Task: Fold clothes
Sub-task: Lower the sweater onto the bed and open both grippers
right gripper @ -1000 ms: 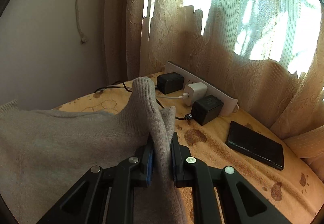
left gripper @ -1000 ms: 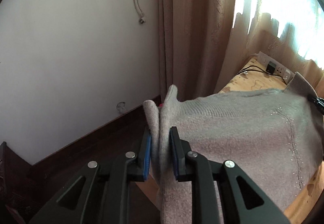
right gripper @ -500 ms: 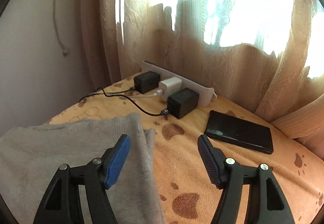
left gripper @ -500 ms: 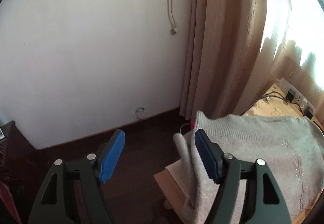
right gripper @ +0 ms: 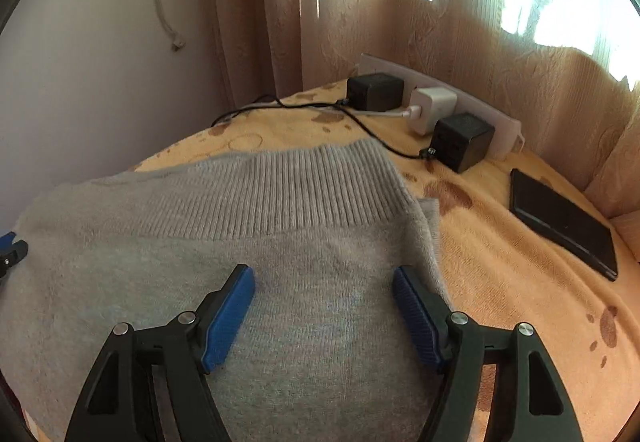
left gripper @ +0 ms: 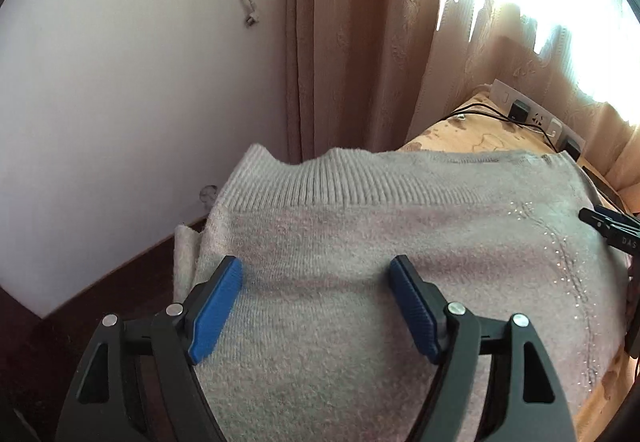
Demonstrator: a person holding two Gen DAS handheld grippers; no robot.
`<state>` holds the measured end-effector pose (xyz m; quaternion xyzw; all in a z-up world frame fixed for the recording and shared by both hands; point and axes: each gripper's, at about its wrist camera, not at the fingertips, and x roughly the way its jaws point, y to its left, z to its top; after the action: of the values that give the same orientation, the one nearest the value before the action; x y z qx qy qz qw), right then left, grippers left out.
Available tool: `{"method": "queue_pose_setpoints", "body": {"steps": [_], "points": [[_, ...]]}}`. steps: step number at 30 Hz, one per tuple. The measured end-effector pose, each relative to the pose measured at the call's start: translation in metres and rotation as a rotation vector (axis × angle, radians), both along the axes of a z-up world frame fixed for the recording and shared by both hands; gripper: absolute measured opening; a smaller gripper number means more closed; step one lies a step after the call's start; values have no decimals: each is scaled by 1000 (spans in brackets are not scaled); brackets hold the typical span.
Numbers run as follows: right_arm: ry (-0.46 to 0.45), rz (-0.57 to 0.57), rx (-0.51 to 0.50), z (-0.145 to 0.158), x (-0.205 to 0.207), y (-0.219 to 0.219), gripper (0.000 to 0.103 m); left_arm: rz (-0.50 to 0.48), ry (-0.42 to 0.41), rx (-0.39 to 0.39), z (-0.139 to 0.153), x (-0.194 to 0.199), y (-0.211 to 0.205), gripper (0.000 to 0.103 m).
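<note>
A: Left wrist view: left hand-held gripper point(left gripper: 316, 284) spread wide, empty, over the grey sweater point(left gripper: 400, 262); ribbed hem overhangs the surface's left edge.

B: Right wrist view: right hand-held gripper point(right gripper: 324, 296) wide apart, empty; sweater's corner lies short of the power strip point(right gripper: 472, 110) and phone point(right gripper: 564, 222). Near sweater edge cut off.

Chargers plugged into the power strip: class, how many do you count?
3, along the power strip: black charger farthest, white charger in the middle, black charger nearest.

A grey knit sweater point(left gripper: 360, 282) lies flat, folded over itself, its ribbed hem point(right gripper: 288, 194) toward twelve o'clock. A thin line of sparkles point(left gripper: 568, 262) runs down its three o'clock side.
</note>
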<state>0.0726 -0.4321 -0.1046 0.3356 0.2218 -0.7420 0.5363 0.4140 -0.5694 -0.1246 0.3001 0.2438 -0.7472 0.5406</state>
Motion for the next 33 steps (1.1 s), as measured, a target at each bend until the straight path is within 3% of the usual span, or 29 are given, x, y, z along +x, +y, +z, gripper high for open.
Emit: {"method": "queue_pose_setpoints", "body": {"steps": [5,7,10,16,18,22,25,28,33], "points": [[65,1,22,-2,8,-3,77,-1,-5,-21,-6,8,6,83],[49,2,15,-3,4,-1,77,3,-8,-18,-5,7,2,83],[14,2,-30,2,1,8,77,19,-7,-12,3,6,6,83],[92,22,-139,26,35,56,80,-41,3,-51,27,-6,27,84],[113,57,-122,26,47,59,81,-64,33,-25,32,-10,18,84],[105,70,-94,19,52,54,81,-11,80,33,41,-7,-18,84],[76,59,-84,12,49,51,81,9,55,106,36,-14,-51,84],[57,62,-63,7,46,47,83,12,-23,163,18,-27,-77,84],[59,79,-29,2,44,42,89,44,-22,195,3,-25,-94,98]]}}
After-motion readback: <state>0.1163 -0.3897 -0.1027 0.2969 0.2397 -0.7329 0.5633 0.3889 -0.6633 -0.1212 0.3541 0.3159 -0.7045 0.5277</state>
